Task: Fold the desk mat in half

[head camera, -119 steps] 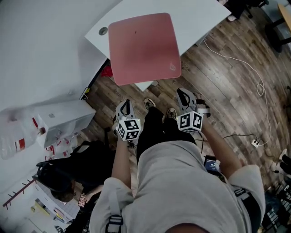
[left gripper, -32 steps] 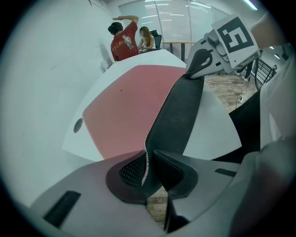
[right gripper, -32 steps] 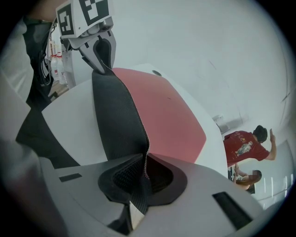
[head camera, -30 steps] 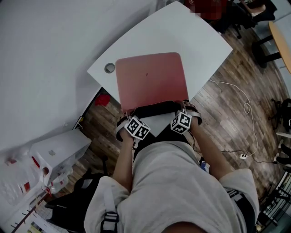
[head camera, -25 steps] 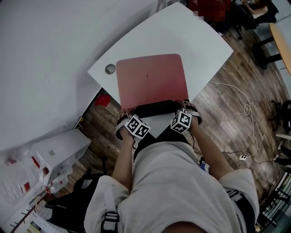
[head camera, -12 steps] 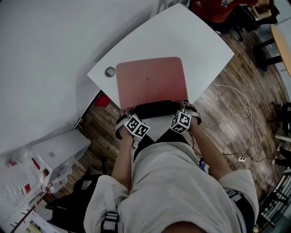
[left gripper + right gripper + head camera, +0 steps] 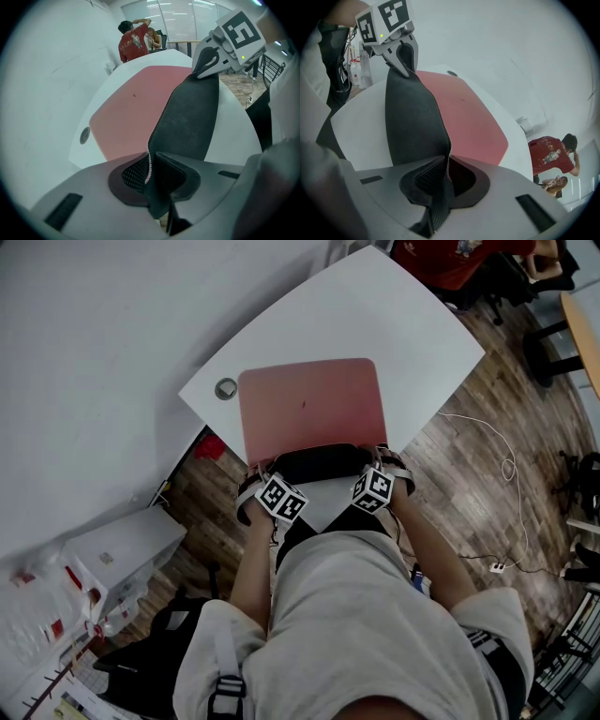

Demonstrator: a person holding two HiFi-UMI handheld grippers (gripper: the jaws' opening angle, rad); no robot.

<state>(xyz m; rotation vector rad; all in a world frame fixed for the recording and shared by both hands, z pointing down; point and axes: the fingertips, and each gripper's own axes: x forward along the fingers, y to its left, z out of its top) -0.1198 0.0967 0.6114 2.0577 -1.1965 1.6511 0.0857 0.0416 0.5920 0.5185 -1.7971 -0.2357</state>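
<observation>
White desk (image 7: 394,315) stands over a wood floor (image 7: 469,456). On the left side, the left claw (image 7: 149,174) is closed on the near left corner of the mat (image 7: 309,409). The near edge is lifted, so the black underside shows, while the pink rest lies flat on the desk. On the right, the right claw (image 7: 446,180) pinches the near right corner in the same way. I judge the mat thin, soft and light – it bends easily and sags a little between the two grips. The corners seem the good place to hold, so the edge can travel evenly to the far side.
</observation>
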